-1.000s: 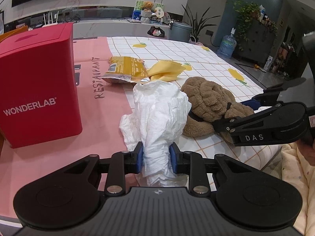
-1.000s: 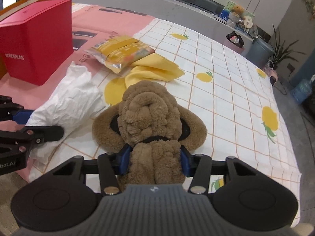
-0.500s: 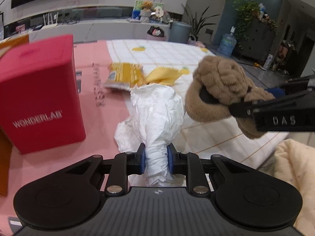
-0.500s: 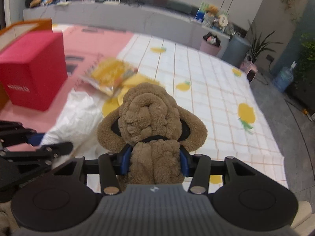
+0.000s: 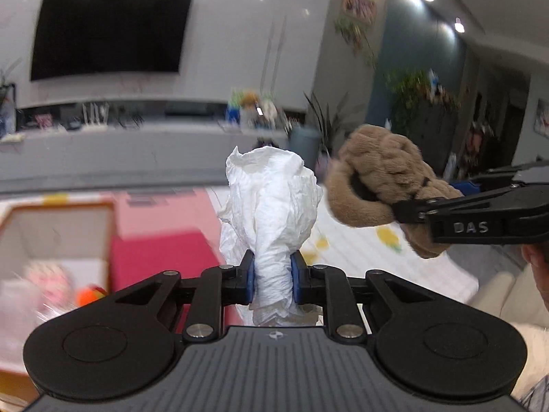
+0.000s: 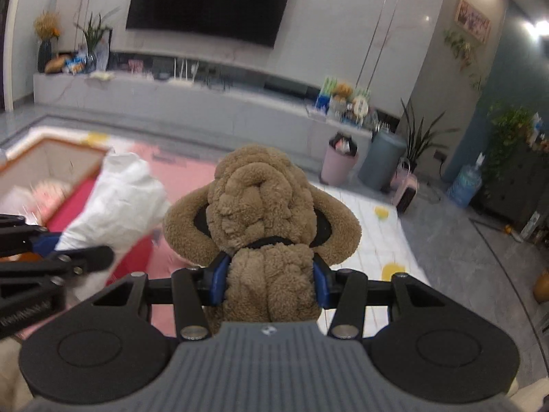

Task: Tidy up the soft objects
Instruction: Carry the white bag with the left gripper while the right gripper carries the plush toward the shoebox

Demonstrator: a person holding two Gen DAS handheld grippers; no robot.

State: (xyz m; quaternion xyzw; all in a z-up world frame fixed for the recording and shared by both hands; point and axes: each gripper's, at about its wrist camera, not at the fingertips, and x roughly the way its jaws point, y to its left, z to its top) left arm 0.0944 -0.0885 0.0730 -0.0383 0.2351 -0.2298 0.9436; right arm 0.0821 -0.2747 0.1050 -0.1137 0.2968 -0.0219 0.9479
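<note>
**Both Soft Items Held Clear of the Table**

The table (image 6: 370,240) is covered by a pink and white checked cloth. An open box (image 5: 58,230) is seen at its left, with a red box (image 5: 161,261) beside it. The plush (image 6: 264,213) is clamped between the pads of the right gripper (image 6: 269,279), held above the table. The white wad (image 5: 271,213) is pinched in the narrow-set left gripper (image 5: 272,278), raised beside the plush.
</note>
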